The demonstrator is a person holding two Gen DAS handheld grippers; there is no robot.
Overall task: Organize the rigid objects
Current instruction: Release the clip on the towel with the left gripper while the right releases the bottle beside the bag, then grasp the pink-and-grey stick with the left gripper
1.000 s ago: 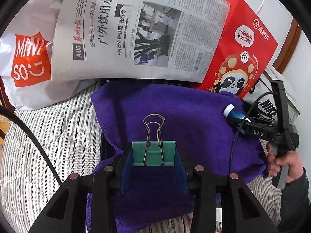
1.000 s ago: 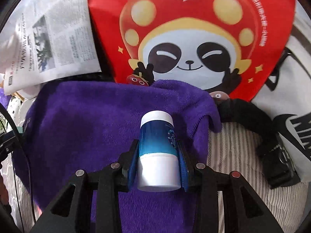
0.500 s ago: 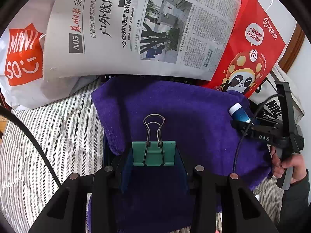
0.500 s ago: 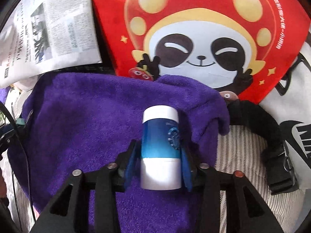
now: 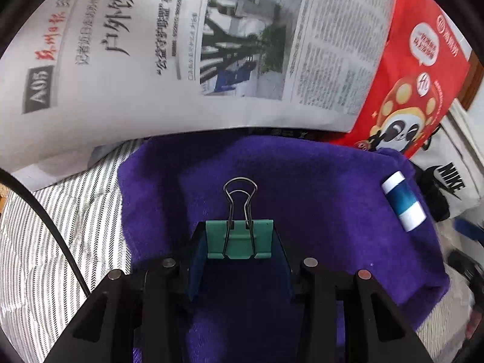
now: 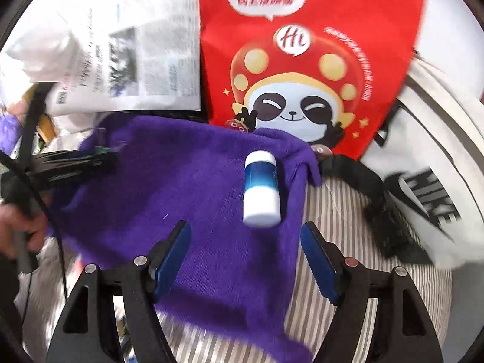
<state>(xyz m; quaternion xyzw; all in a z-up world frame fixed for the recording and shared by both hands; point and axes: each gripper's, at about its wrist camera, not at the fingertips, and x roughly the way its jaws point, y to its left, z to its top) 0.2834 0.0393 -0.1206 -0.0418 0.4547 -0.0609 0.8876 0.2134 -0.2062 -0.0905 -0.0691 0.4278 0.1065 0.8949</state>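
My left gripper [image 5: 239, 242] is shut on a green binder clip [image 5: 239, 239] with its wire handles pointing forward, held just above a purple towel [image 5: 302, 187]. A blue and white cylindrical bottle [image 5: 403, 201] lies on the towel's right part. In the right wrist view the bottle [image 6: 261, 192] lies on the towel [image 6: 181, 193] ahead of my right gripper [image 6: 245, 236], which is open and empty, drawn back from it. The left gripper [image 6: 75, 160] shows blurred at the left of that view.
A newspaper [image 5: 187, 51] leans behind the towel. A red panda bag [image 6: 302, 60] stands at the back right. A white Nike bag [image 6: 429, 187] and a black strap [image 6: 372, 193] lie to the right. Striped bedding [image 5: 60, 227] surrounds the towel.
My right gripper opened, let the bottle go onto the towel and pulled back. My left gripper moved forward, closer to the newspaper, still holding the clip.
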